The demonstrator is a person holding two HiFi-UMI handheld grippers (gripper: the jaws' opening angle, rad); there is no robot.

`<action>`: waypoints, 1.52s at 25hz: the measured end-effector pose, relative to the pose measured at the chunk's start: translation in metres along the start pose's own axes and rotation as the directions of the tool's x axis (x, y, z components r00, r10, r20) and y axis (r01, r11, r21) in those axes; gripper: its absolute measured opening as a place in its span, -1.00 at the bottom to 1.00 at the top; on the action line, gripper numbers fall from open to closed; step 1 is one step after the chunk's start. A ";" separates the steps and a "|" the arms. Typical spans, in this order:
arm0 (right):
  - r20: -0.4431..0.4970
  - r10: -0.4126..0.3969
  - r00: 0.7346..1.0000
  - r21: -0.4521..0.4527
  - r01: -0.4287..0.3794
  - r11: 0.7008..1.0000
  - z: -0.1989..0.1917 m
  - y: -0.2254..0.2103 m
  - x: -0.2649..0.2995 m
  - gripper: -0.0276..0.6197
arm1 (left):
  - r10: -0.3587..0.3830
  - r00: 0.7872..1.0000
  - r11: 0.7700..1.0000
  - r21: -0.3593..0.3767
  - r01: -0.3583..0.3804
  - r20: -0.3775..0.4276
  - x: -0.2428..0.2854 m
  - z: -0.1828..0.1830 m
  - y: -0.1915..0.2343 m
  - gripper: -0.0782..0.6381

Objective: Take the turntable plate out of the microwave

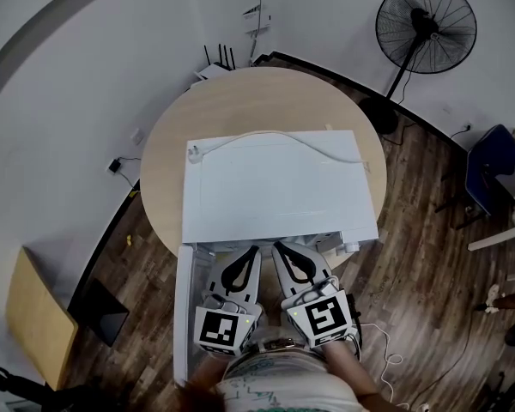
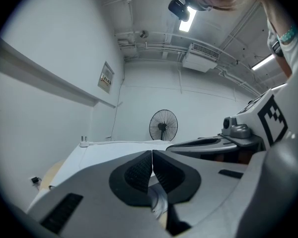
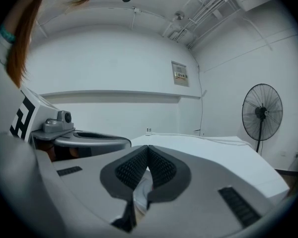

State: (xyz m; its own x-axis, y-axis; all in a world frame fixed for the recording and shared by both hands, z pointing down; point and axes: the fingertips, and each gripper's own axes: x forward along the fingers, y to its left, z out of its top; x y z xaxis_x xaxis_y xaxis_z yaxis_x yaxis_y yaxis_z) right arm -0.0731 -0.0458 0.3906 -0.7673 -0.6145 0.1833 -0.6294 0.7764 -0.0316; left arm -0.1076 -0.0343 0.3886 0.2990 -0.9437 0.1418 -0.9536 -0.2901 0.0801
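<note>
Approach step. The left tool [image 1: 254,251] and right tool [image 1: 275,246], both closed and empty, sit at the microwave's [image 1: 275,187] 6 o'clock, door [image 1: 184,316] open. The plate, unseen, is presumably inside; next, open and reach in.

Round light-wood tabletop [image 1: 163,170], on a dark plank floor [image 1: 412,256]. Only one item clearly on it: a white microwave [image 1: 275,187], taking up most of the middle and near side, front corners close to the near rim. Its door [image 1: 183,316] hangs open at the near left, out past the rim. White box with black antennas [image 1: 213,69] at the far rim; can't tell if it's on the tabletop or behind it. Pedestal fan [image 1: 425,26] stands on the floor, well apart.
</note>
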 end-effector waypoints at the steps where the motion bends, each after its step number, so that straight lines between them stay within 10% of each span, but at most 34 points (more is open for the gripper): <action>1: -0.004 0.002 1.000 0.006 -0.002 1.000 -0.003 -0.001 0.001 -0.94 | 0.003 1.000 1.000 0.000 -0.003 -0.011 0.001 -0.004 0.000 -0.74; 21: -0.225 -0.018 0.974 0.090 0.039 0.995 -0.123 -0.023 0.027 -0.94 | 0.033 0.979 0.999 -0.031 -0.040 -0.200 0.022 -0.096 0.029 -0.74; 38: -0.432 0.002 0.902 0.053 0.024 0.998 -0.216 -0.033 0.062 -0.94 | 0.051 0.915 0.998 -0.002 -0.057 -0.401 0.042 -0.189 0.047 -0.74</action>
State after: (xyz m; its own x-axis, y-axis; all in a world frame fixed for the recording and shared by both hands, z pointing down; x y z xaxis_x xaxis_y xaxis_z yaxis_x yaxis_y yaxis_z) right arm -0.0729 -0.0793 0.6151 -0.6397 -0.4925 0.5901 -0.6529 0.7533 -0.0791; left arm -0.1331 -0.0571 0.5846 0.2387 -0.8141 0.5294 -0.9689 -0.2360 0.0739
